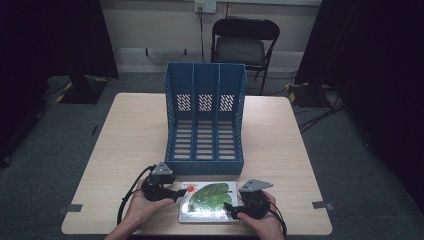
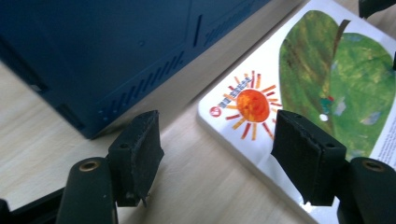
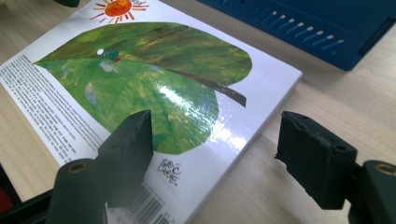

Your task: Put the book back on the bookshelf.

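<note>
Picture book (image 1: 209, 201) lies flat on desk (image 1: 280, 145), just before blue file rack (image 1: 205, 117), long axis left-right. Left hand-held gripper (image 1: 181, 192) and right hand-held gripper (image 1: 227, 207), jaws spread, straddle opposite corners; neither appears to grip.

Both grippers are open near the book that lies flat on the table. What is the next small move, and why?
Probably close the right gripper on the near corner of the book: its jaws stand open on either side of that edge. The left gripper is also open at the sun corner, and the blue file rack waits just behind.
</note>
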A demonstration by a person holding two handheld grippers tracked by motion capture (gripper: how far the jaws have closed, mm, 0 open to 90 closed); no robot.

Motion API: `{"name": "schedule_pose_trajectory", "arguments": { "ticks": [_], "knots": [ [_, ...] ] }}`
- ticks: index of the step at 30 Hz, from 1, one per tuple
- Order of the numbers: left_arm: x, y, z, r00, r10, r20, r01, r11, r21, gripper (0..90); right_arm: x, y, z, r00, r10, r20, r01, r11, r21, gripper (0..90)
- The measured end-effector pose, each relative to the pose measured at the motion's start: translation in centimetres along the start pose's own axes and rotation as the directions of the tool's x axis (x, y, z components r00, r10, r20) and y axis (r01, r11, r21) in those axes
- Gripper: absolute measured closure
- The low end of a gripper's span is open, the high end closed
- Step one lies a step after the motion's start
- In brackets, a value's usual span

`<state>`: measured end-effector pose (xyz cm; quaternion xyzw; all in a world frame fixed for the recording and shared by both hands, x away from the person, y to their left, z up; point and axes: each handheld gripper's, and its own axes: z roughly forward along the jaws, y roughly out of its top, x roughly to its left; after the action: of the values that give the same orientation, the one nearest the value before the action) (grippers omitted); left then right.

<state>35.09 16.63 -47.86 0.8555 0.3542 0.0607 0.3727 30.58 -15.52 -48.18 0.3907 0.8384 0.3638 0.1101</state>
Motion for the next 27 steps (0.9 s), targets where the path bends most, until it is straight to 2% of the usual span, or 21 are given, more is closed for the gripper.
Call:
{"name": "schedule_pose_trajectory", "arguments": {
  "ticks": [2,3,4,7,11,13,16,17,18,20,21,24,25,27],
  "knots": [
    [-0.4,-0.1,0.5,1.0,-0.002,0.006,0.002,1.0,0.009,34.4,0.0,-0.1,0.0,0.9995,0.009,-0.03,-0.009,1.0,0.001,28.4],
    [-0.4,-0.2,0.6,0.9999,0.012,0.01,-0.012,0.9998,0.018,36.5,0.1,-0.2,0.1,0.9989,0.015,-0.044,-0.014,1.0,0.001,28.5],
    [-0.5,-0.2,0.7,0.9998,0.0,0.022,0.0,0.9999,0.012,37.7,0.2,-0.3,0.1,0.9984,0.015,-0.054,-0.015,1.0,0.002,26.5],
    [-0.3,-0.2,0.6,0.9997,0.015,0.021,-0.016,0.9996,0.022,38.1,0.5,-0.2,0.1,0.9989,-0.006,-0.047,0.006,1.0,0.006,26.4],
    [0.1,-0.6,0.6,0.9991,-0.04,0.018,0.04,0.9992,0.002,33.7,0.6,-0.3,0.1,0.9977,-0.009,-0.067,0.01,1.0,0.018,24.1],
    [0.3,-0.6,0.5,0.9997,-0.023,0.013,0.022,0.9997,0.008,34.3,0.9,-0.2,0.1,0.9975,-0.019,-0.068,0.02,0.999,0.026,22.3],
    [0.6,-0.7,0.4,0.9991,-0.039,0.012,0.039,0.9992,-0.005,34.2,1.5,-0.1,0.3,0.9962,-0.027,-0.083,0.03,0.999,0.032,21.2],
    [0.6,-0.7,0.5,0.9987,-0.049,0.013,0.049,0.9987,-0.011,34.1,1.6,0.0,0.4,0.9954,-0.041,-0.087,0.043,0.999,0.028,20.7],
    [0.5,-0.7,0.4,0.9993,-0.037,0.009,0.037,0.9993,0.003,33.6,1.7,0.0,0.5,0.9952,-0.038,-0.09,0.041,0.999,0.027,19.6],
    [0.2,-0.7,0.6,0.9985,-0.053,-0.006,0.053,0.9985,-0.011,31.7,1.8,0.1,0.7,0.995,-0.045,-0.089,0.048,0.998,0.027,18.2],
    [-0.1,-0.7,0.7,0.998,-0.064,0.004,0.064,0.9978,-0.018,31.5,1.9,0.1,0.7,0.995,-0.044,-0.09,0.046,0.999,0.027,17.7],
    [-0.4,-0.8,0.8,0.999,-0.04,0.019,0.04,0.9991,-0.012,30.1,1.9,-0.1,0.8,0.9946,-0.043,-0.095,0.045,0.999,0.019,16.6],
    [-0.4,-0.8,0.8,0.9975,-0.059,0.039,0.06,0.9981,-0.016,29.3,1.8,-0.1,0.8,0.9941,-0.045,-0.099,0.047,0.999,0.018,16.3],
    [-0.4,-0.8,0.8,0.9971,-0.062,0.044,0.063,0.9979,-0.015,28.3,1.8,-0.3,0.7,0.9927,-0.046,-0.112,0.049,0.999,0.017,15.5]
  ]
}}
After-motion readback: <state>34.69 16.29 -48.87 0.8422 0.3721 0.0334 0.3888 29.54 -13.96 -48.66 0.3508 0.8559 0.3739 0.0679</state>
